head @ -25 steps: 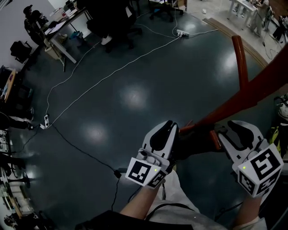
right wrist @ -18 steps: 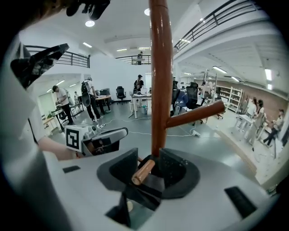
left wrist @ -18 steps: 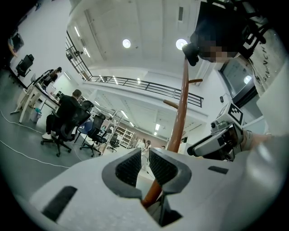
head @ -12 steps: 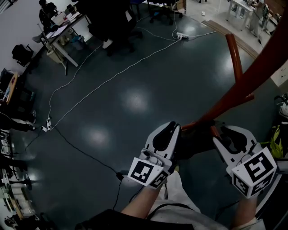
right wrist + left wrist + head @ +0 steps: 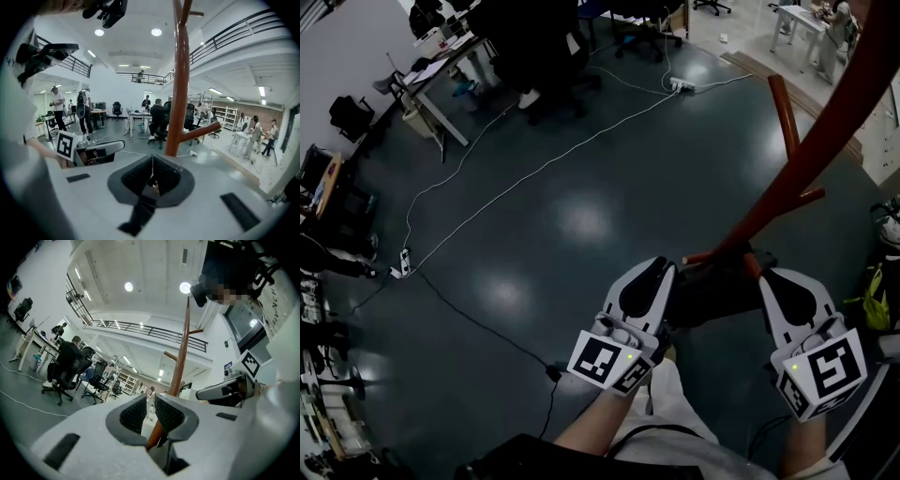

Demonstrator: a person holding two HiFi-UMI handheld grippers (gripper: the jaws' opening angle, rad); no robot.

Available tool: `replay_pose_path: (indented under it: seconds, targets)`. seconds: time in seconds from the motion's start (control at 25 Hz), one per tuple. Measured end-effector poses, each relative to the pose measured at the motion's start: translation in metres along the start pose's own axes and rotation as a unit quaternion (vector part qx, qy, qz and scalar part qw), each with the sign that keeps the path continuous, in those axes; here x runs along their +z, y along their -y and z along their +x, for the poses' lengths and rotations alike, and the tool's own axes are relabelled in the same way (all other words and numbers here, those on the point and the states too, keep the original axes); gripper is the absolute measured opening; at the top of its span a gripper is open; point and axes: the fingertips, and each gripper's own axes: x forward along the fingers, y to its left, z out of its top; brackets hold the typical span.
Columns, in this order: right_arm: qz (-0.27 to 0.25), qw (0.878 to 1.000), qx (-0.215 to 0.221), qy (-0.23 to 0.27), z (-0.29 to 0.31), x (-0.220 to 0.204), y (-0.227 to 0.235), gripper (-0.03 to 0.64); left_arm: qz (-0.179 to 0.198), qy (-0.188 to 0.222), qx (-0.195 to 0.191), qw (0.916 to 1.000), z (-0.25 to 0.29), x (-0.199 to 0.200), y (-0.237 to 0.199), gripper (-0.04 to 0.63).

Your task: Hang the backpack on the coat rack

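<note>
Head view: the dark backpack (image 5: 712,292) sits low and right of centre, between the left gripper (image 5: 649,272) and the right gripper (image 5: 785,281), close by the lower pegs (image 5: 694,258) of the red-brown coat rack (image 5: 825,122). Only this view shows the bag's body.

Left gripper view: the fingers (image 5: 136,411) stand nearly together. A dark strap is wedged low between them, and the rack's pole shows through the slit.

Right gripper view: the fingers (image 5: 164,176) have just been closing and now meet on a dark strap. The pole rises just beyond them.
</note>
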Motion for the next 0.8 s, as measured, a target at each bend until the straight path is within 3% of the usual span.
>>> replay_pose_path:
  seconds: [0.2, 0.28, 0.44, 0.52, 0.72, 0.8]
  targets:
    - [-0.035, 0.997, -0.06, 0.037, -0.022, 0.009, -0.012, 0.014, -0.001, 0.004, -0.003, 1.0, -0.012, 0.014, 0.004, 0.061]
    - [-0.023, 0.994, -0.077, 0.071, -0.035, 0.014, -0.018, 0.012, 0.0, 0.006, -0.006, 1.0, -0.018, 0.018, 0.008, 0.061]
    - [0.114, 0.981, -0.039, 0.154, -0.059, 0.022, -0.027, 0.014, -0.002, 0.013, -0.013, 0.9998, -0.028, 0.028, 0.015, 0.061]
    - [0.147, 0.973, -0.025, 0.174, -0.068, 0.028, -0.032, 0.014, 0.0, 0.019, -0.017, 0.9997, -0.03, 0.036, 0.02, 0.061]
    - [0.082, 0.98, -0.061, 0.168, -0.083, 0.036, -0.046, 0.012, 0.008, 0.034, -0.035, 0.9988, -0.031, 0.055, 0.032, 0.061]
    - [0.078, 0.98, -0.08, 0.166, -0.085, 0.033, -0.048, 0.012, 0.008, 0.035, -0.039, 0.9986, -0.033, 0.058, 0.034, 0.061]
